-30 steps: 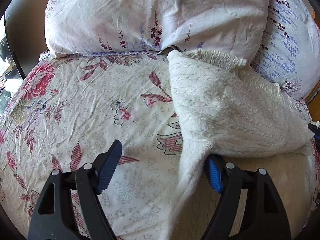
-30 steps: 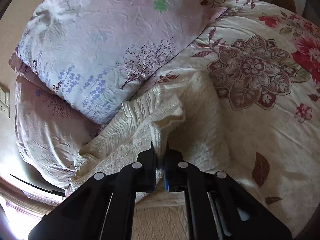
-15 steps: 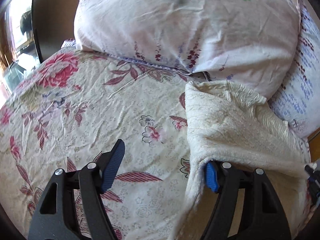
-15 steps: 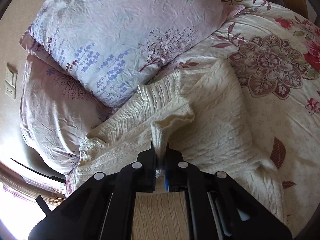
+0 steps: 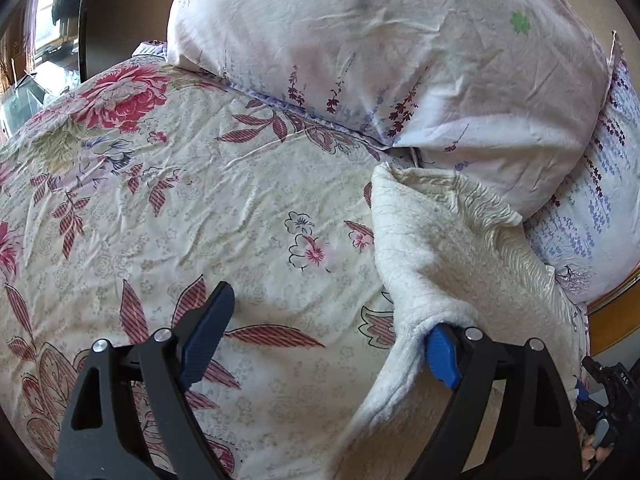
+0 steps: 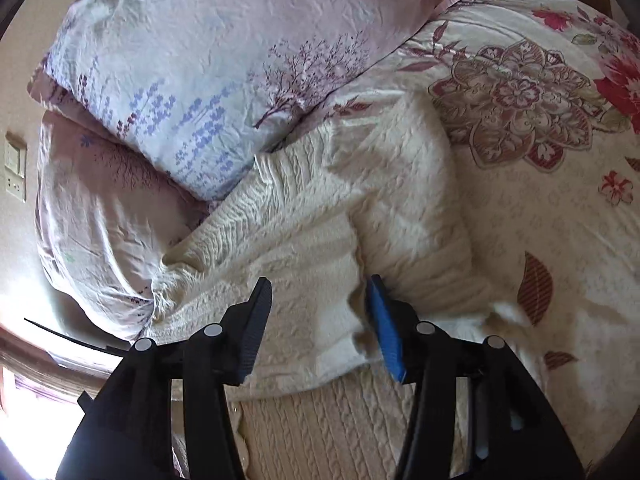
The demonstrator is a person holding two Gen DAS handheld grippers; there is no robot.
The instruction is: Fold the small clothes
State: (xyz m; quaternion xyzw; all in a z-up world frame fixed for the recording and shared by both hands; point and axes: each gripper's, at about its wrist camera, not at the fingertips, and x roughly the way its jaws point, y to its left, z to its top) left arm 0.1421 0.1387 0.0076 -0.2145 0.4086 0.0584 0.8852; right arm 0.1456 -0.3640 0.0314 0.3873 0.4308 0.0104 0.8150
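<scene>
One cream cable-knit sweater [image 6: 320, 216] lies on the bed [image 5: 200, 216], its top edge against the pillows, part of it doubled over itself. Count: one garment, two pillows in the left view – a white floral pillow [image 5: 400, 48] and a lavender-print pillow [image 5: 600, 200] – and a third, pinkish pillow [image 6: 100, 208] under the lavender one in the right view.

Left tongs [image 5: 324, 344]: spread wide, holding nothing; the right blue pad is tucked under a draped fold of the knit, the left pad sits over bare sheet.
Right tongs [image 6: 320, 320]: apart, gripping nothing, straddling the folded-over flap.

Step looks like mid-fold: flap laid over the body, grip off. Next move probably needs the left tongs closed on that draped edge and carried across to square the fold; thick knit may bunch.
</scene>
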